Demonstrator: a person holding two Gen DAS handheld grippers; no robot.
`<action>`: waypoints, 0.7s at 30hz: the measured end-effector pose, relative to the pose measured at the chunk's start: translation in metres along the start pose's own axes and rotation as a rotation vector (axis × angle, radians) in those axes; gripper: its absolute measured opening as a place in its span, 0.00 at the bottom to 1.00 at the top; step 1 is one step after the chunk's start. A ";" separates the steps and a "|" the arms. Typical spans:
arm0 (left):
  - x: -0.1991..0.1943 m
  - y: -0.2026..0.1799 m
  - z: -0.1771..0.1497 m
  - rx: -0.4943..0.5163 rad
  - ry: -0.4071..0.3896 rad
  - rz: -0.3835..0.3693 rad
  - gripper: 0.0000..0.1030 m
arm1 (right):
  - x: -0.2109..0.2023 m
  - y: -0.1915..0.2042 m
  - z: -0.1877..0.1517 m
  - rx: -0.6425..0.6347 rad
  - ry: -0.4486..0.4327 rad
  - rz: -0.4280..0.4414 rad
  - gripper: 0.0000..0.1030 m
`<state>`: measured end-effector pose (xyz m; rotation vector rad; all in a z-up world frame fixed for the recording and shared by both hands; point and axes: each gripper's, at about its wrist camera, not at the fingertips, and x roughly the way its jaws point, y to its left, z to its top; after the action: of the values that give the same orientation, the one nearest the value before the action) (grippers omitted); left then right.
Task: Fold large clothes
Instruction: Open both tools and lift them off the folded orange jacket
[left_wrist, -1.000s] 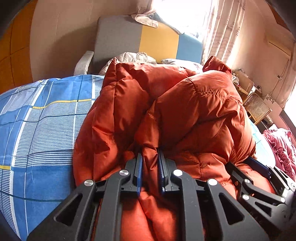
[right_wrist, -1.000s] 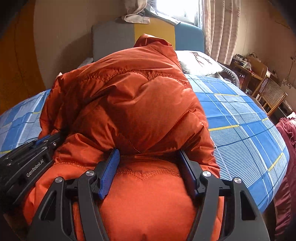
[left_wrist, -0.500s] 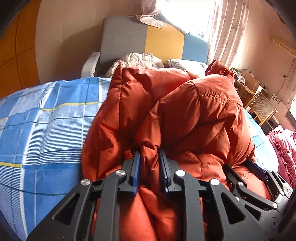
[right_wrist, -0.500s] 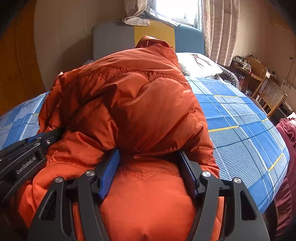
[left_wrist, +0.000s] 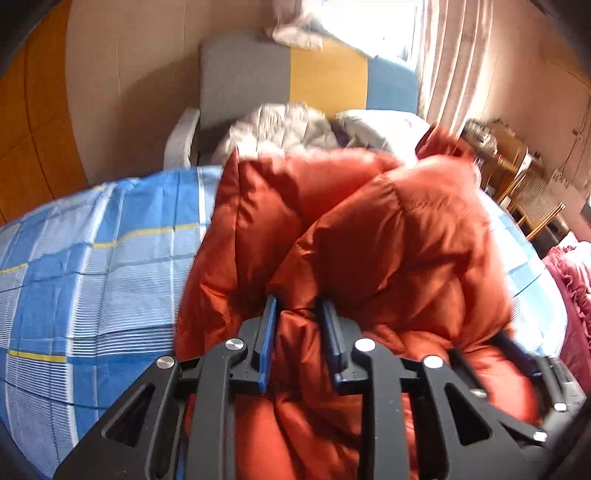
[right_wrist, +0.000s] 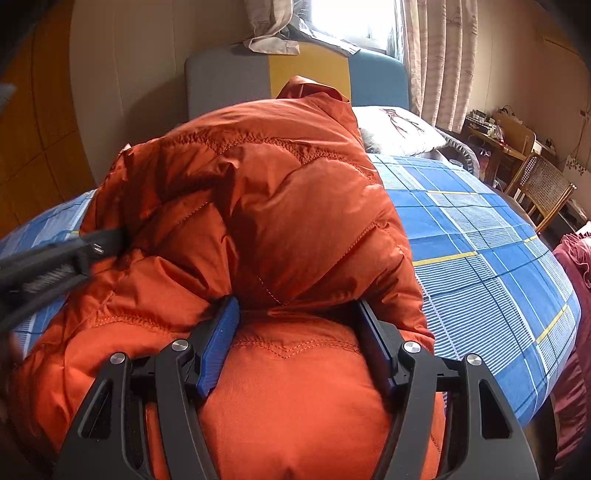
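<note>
Orange quilted down jacket (right_wrist: 266, 206) lies heaped on the blue checked bedspread (left_wrist: 92, 266). Left gripper (left_wrist: 298, 314) pinches a narrow ridge of it; right gripper (right_wrist: 295, 314) straddles a thick bulge, fingers wide. Carry both edges level, I'd judge, so the puffy fold lands square.

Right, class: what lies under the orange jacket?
The orange jacket lies on a blue checked bedspread, which shows on both sides. Whatever is directly beneath the jacket is covered.
</note>
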<state>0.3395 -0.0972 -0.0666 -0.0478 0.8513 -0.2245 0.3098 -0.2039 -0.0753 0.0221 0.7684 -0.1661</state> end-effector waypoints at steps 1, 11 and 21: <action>0.005 0.001 -0.001 -0.003 0.003 -0.002 0.26 | -0.001 0.001 0.000 -0.009 0.001 -0.001 0.63; -0.028 0.008 -0.013 -0.047 -0.062 0.002 0.37 | -0.028 -0.008 0.010 0.025 0.000 0.028 0.68; -0.089 0.019 -0.043 -0.075 -0.176 0.017 0.59 | -0.067 -0.010 0.004 0.029 -0.044 0.042 0.78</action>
<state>0.2538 -0.0579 -0.0318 -0.1281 0.6845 -0.1696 0.2634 -0.2046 -0.0257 0.0622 0.7208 -0.1371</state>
